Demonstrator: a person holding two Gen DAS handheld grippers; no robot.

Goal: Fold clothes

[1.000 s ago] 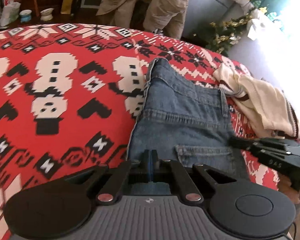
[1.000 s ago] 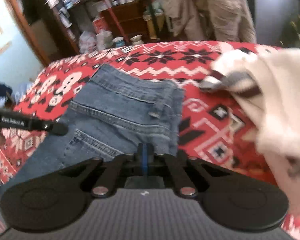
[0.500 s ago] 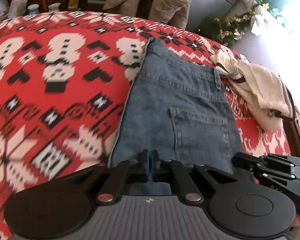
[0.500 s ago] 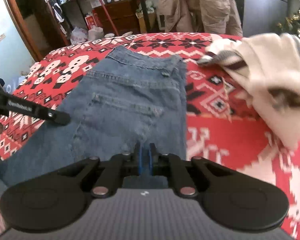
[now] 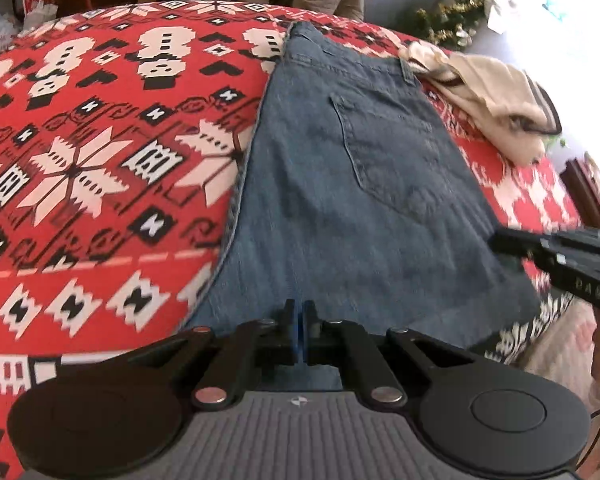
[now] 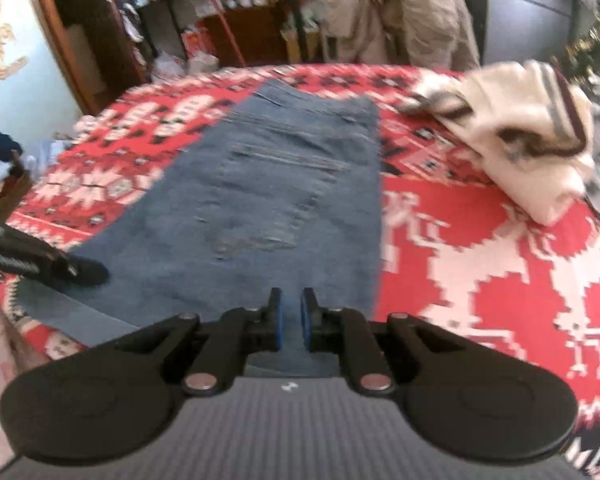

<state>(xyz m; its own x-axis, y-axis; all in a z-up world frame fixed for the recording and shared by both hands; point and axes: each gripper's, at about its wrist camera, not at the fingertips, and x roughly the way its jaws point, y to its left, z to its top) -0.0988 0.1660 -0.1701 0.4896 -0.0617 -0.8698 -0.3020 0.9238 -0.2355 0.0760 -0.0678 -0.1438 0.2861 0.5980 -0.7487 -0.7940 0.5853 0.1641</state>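
Both of my grippers have drawn back toward the near edge since a second ago, and the jeans (image 5: 352, 184) now lie stretched out much longer across the blanket (image 5: 100, 168) than they did.

Nearest me, the left gripper (image 5: 299, 332) has its blue pads pressed together at the denim's near end; a fold of cloth looks pinched there, though I can't be sure from this angle. On the right gripper (image 6: 291, 320) the jaws are opening, a narrow gap showing between the blue pads (image 6: 306, 320), with denim lying under them rather than squeezed.

Beyond that, the jeans are flat, mid-blue, slightly faded denim, back pocket facing up with its stitched outline visible. Their long axis runs straight away from me, waistband at the far end, legs toward me.

Underneath, the blanket is a knitted red weave with white and black snowmen, snowflakes and reindeer.

Farther off to the right sits a crumpled cream sweater (image 6: 532, 140) with dark striped trim, just beside the waistband corner.
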